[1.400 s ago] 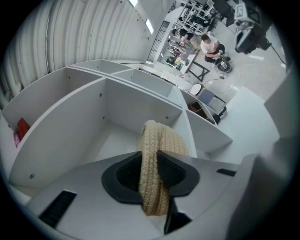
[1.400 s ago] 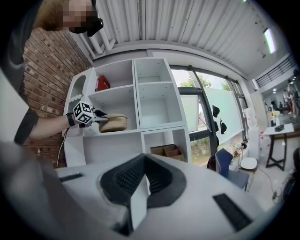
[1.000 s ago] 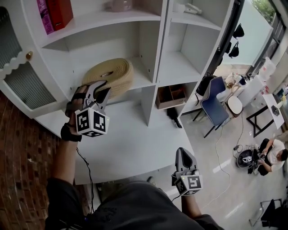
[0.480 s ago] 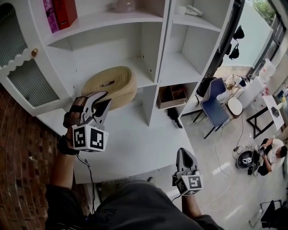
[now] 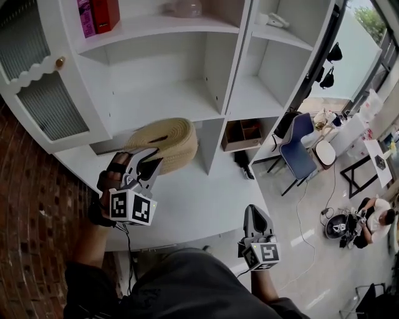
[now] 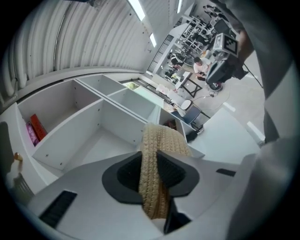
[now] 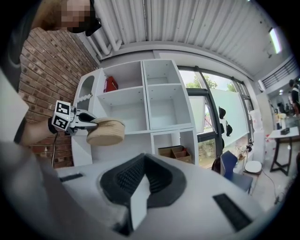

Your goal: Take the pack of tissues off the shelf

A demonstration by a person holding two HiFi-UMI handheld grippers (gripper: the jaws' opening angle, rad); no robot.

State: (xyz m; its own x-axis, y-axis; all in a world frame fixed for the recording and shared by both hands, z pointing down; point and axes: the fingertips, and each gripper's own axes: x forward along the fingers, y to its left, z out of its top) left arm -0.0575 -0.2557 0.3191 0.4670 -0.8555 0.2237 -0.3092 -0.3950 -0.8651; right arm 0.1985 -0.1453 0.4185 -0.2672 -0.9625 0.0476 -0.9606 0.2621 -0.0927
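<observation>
The pack of tissues (image 5: 167, 140), which is showing as a flat oval thing in a woven straw-coloured cover, is being held in the air by the left gripper (image 5: 149, 159), in front of the white shelf unit (image 5: 212, 68). It is being carried level with the floor of the unit's lower left open compartment and above the white ledge (image 5: 187, 199) below it; in the right gripper view it is seen apart from the boards. In the left gripper view the woven rim (image 6: 161, 140) is being pinched edge-on between the two dark pads, which are being pressed on it from both sides. The right gripper (image 5: 255, 215) is being held low, near the person's body and well apart from the pack, with its jaws drawn together and nothing being gripped between them. A pink and a red box (image 5: 93, 15) are being stored upright on the upper left shelf, and a brown cardboard box (image 5: 243, 132) is being housed in a low compartment. A blue chair (image 5: 299, 146) is being seen on the floor beyond the unit.
</observation>
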